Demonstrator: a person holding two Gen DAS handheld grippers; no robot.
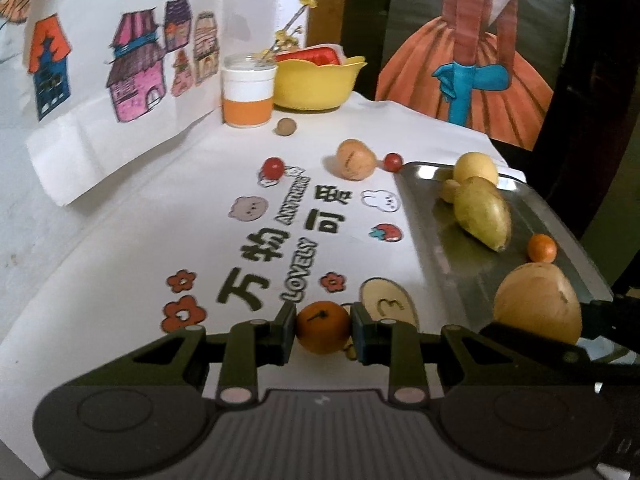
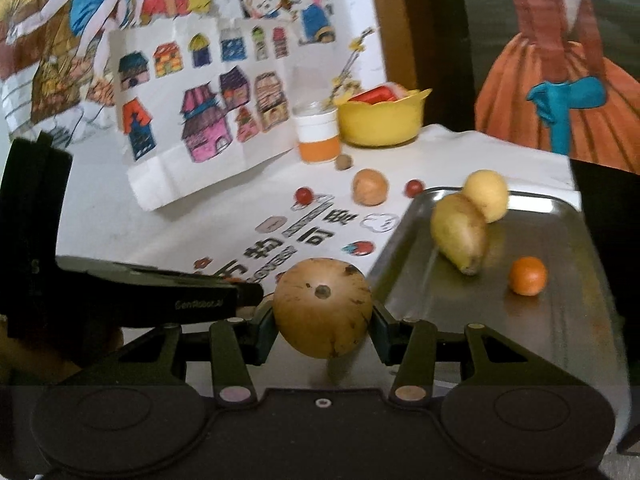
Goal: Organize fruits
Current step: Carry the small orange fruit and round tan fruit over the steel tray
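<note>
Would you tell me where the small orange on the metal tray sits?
In the right wrist view, the small orange rests on the tray's right part, just right of the pear.

From my right wrist view, my left gripper's point(image 2: 132, 300) tips sit behind the brown pear point(image 2: 323, 307), so I can't see what they pinch. The red item in the yellow bowl point(image 2: 380, 124) is half sunk below the rim, too blurred to name. The tray's point(image 2: 576, 320) near edge is hidden behind my tool
</note>
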